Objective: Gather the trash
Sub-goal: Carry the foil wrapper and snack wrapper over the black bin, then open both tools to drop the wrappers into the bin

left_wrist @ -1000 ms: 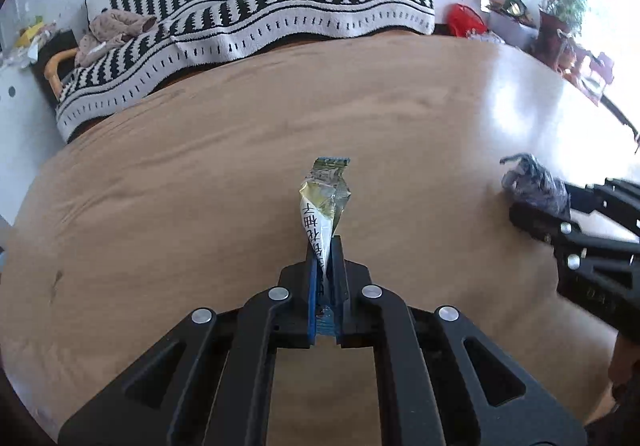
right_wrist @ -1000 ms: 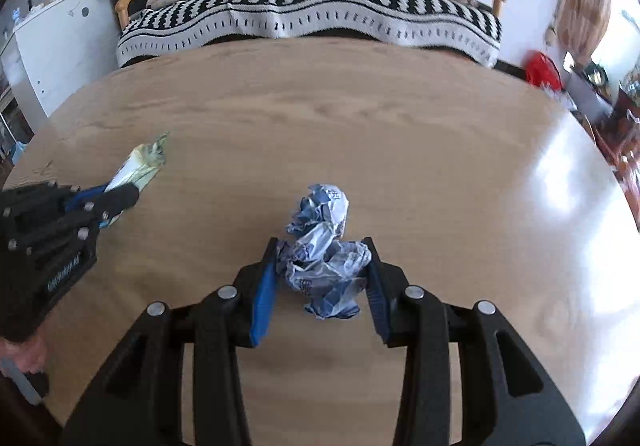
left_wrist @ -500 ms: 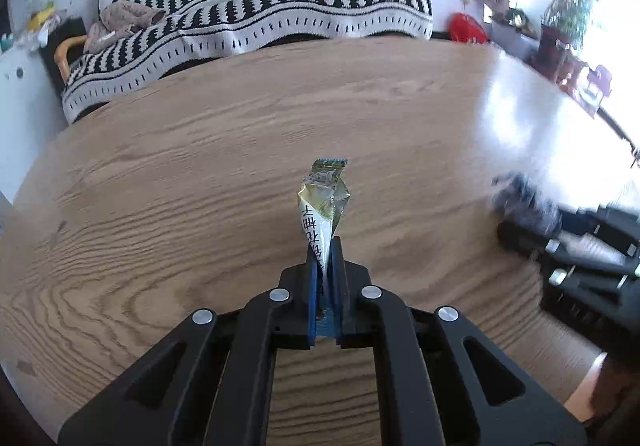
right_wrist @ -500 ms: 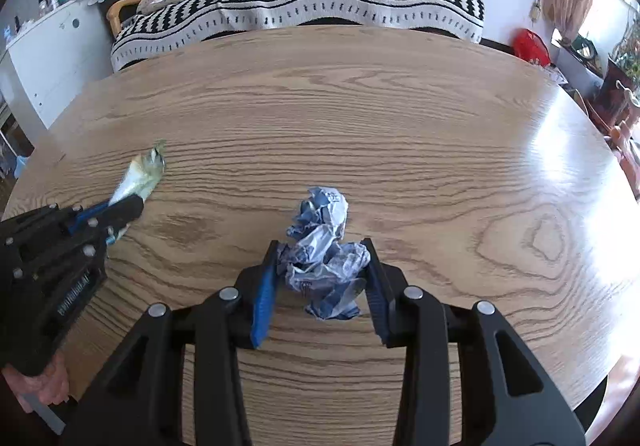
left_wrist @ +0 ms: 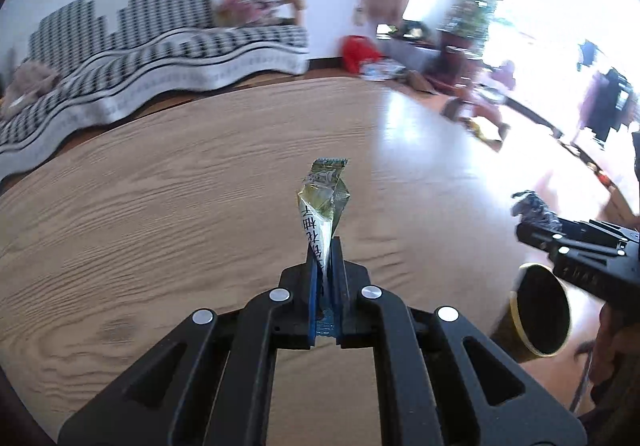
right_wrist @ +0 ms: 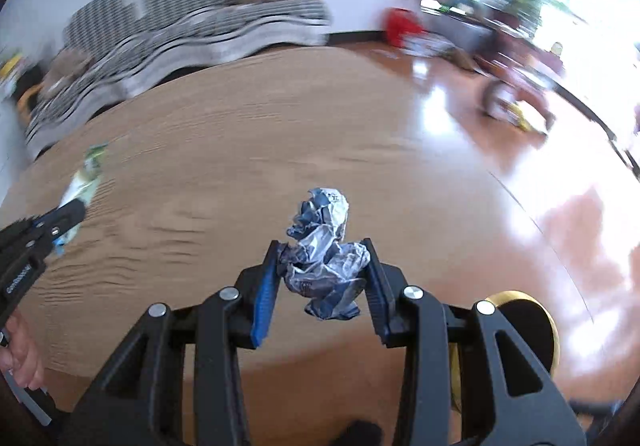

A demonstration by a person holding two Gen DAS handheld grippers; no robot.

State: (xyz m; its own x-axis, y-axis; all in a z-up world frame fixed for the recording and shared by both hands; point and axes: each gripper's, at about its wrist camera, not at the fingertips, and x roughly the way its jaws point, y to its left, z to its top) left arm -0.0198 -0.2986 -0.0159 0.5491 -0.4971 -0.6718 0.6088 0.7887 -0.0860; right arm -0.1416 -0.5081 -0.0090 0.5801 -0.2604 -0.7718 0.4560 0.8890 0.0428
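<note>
1. A green snack wrapper (left_wrist: pixel 322 206) is being pinched flat at its lower end by the left gripper (left_wrist: pixel 326 278), above the wooden table (left_wrist: pixel 160 214).
2. A crumpled paper ball (right_wrist: pixel 324 258) is being squeezed between the right gripper (right_wrist: pixel 322 278) fingers (light, squishy stuff, probably slippery foil).
3. A gold-rimmed bin (left_wrist: pixel 540 314) is being approached, likely.

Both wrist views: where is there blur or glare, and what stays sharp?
Left wrist view: striped sofa smeared, window side blown out; green snack wrapper in the left gripper sharp. Right wrist view: heavier background blur, glare on the wooden table; crumpled blue-white paper ball sharp.
</note>
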